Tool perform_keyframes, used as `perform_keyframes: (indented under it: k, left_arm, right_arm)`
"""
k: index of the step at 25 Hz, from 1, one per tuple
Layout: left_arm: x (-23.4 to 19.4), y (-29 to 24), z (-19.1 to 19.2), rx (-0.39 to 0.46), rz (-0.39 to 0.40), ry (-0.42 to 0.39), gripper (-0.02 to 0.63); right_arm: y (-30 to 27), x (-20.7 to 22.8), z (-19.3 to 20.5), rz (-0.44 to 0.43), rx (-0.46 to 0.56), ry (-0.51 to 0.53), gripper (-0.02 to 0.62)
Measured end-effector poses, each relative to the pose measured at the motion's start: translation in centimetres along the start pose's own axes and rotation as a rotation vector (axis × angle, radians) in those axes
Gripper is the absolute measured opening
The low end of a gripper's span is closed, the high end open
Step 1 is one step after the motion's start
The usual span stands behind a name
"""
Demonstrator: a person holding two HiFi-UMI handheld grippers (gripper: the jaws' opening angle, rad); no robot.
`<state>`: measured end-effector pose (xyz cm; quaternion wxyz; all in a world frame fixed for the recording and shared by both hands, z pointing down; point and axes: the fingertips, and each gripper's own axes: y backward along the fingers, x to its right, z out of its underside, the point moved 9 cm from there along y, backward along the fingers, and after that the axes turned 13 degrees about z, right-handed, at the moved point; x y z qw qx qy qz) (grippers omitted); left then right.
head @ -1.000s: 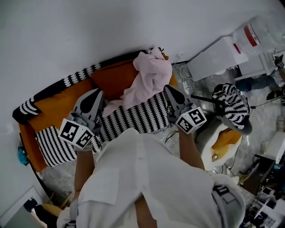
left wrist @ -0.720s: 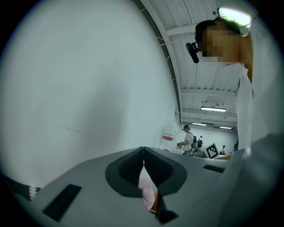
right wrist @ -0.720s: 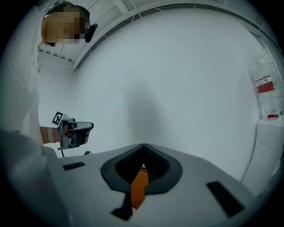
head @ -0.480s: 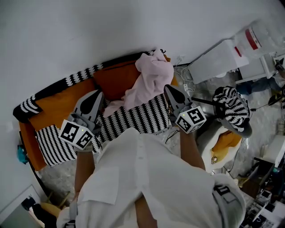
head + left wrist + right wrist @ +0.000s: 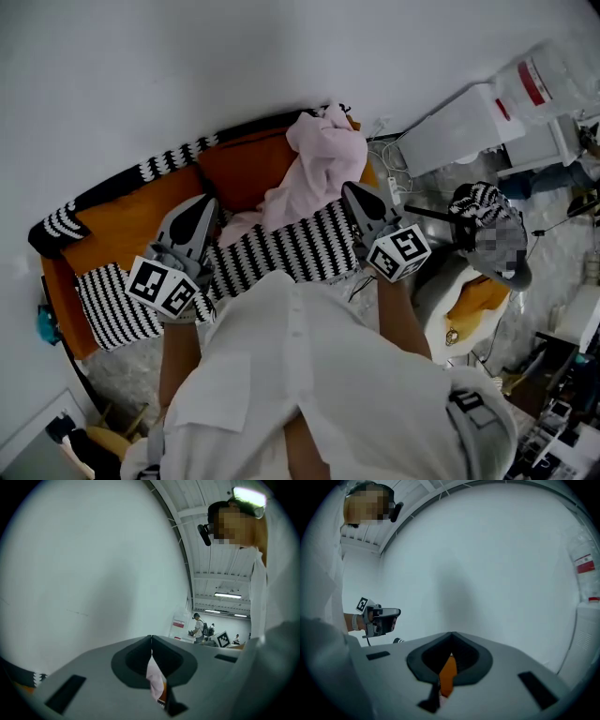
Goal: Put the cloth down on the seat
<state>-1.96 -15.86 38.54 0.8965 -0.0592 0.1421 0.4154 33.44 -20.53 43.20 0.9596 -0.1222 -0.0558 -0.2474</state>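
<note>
Left half of the orange seat (image 5: 112, 230) is bare: free approach from above. The far right of the seat is taken by a heaped pink cloth (image 5: 314, 164), which trails down onto the striped cover (image 5: 281, 248). The wall (image 5: 187, 66) closes the far side, directly behind the seat. To the right, cables (image 5: 389, 159), white boxes (image 5: 459, 122) and a striped cushion (image 5: 473, 200) crowd the floor, leaving little passage. The near side is blocked by the person's torso (image 5: 309, 375).

A plain white wall (image 5: 234, 56) fills the top of the head view. An orange sofa (image 5: 122, 225) stands against it on a mottled grey floor (image 5: 127, 370). White units (image 5: 459, 122) stand to the right, with cables (image 5: 386, 159) on the floor beside them. In the left gripper view, strip lights (image 5: 227, 595) glow on a white ribbed ceiling (image 5: 220, 569).
</note>
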Motion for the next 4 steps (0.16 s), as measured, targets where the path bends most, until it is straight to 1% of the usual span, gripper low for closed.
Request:
perform_keyframes:
  k: [4]
  left_arm:
    - [-0.06, -0.05, 0.29, -0.008, 0.002, 0.009, 0.017]
  right_arm:
    - [-0.2, -0.13, 0.13, -0.007, -0.004, 0.003, 0.009]
